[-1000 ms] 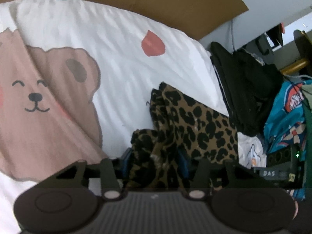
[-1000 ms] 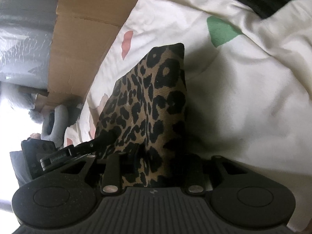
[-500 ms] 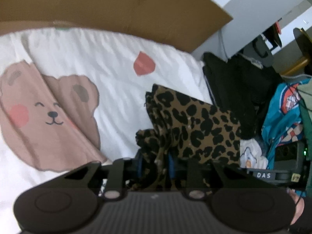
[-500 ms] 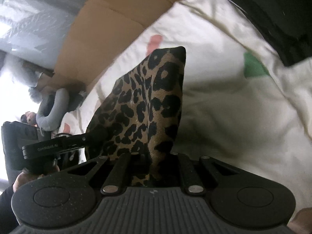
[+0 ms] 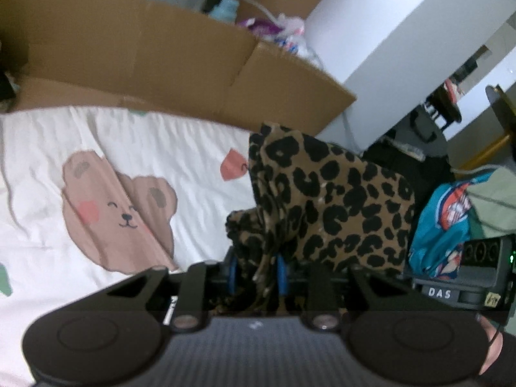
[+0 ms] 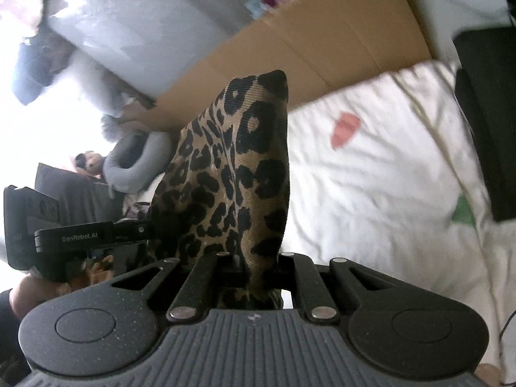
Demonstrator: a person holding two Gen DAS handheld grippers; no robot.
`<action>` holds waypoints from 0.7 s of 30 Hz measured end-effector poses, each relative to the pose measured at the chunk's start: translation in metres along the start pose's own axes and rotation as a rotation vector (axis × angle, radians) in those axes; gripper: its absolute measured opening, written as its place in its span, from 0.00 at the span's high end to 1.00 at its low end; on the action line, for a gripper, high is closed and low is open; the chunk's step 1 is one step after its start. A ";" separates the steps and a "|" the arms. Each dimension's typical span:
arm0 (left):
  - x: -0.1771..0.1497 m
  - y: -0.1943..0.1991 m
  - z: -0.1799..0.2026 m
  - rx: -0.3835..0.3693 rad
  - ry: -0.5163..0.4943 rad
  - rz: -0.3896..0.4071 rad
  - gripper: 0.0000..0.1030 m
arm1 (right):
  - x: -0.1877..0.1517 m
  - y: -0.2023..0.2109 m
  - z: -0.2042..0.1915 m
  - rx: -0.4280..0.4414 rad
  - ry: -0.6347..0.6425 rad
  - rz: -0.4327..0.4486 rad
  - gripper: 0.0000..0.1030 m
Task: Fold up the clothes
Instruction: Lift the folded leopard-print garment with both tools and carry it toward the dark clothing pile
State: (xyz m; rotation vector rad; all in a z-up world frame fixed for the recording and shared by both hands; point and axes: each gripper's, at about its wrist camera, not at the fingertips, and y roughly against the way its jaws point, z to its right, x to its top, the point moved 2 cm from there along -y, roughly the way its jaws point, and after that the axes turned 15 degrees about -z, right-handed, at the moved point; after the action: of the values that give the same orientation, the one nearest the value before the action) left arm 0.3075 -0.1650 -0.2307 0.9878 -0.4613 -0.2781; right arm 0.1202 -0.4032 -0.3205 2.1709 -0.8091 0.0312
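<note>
While both grippers are pinching the leopard-print garment (image 5: pixel 335 200), we are holding it up above the white bedsheet (image 5: pixel 154 148) with its bear print (image 5: pixel 119 213). Our left gripper (image 5: pixel 256 271) is clamping a bunched fold between its blue pads. Our right gripper (image 6: pixel 248 269) is pressing nearly together on another edge, the cloth rising in a peak before the cardboard box (image 6: pixel 322 45). A black clothes pile (image 5: pixel 416 174) is lying beside the sheet.
</note>
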 end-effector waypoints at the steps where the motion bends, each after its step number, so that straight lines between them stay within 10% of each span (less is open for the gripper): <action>1: 0.001 0.009 0.006 0.003 -0.001 0.008 0.76 | 0.004 0.007 -0.007 0.001 0.013 0.000 0.94; 21: 0.015 0.169 0.122 0.012 -0.008 0.241 0.76 | 0.066 0.173 -0.148 -0.052 0.221 0.153 0.94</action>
State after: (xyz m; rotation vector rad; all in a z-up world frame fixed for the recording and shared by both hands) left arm 0.2635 -0.1719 -0.0271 0.9330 -0.5839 -0.0627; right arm 0.1109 -0.4183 -0.0843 2.0103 -0.8361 0.3185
